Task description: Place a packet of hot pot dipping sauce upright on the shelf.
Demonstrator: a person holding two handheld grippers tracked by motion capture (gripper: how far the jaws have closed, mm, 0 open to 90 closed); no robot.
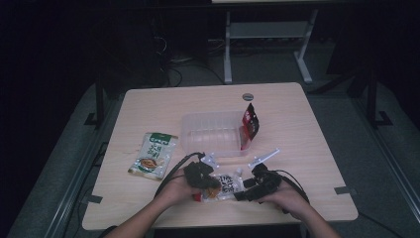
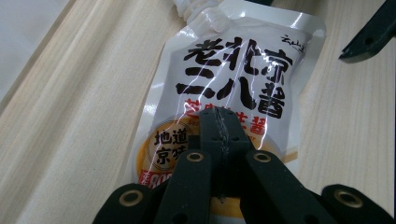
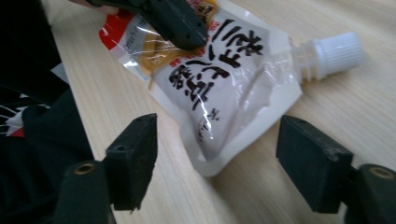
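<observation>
- Sauce pouch [image 2: 233, 88]: white glossy spouted pouch, big black Chinese characters, orange-yellow patch and red strip at its bottom end.
- Lies flat on the wooden table, near the front edge, between the two hands [image 1: 225, 186].
- Spout with white ribbed screw cap [image 3: 337, 51], cap on, lying sideways level with the tabletop.
- Bottom end pinched; the rest lies loose, foil slightly creased.
- Looks partly full, hard to tell.

The left gripper [image 2: 223, 135] has its jaws closed over the white sauce pouch [image 2: 233, 88] lying on the table [image 2: 70, 116].
</observation>
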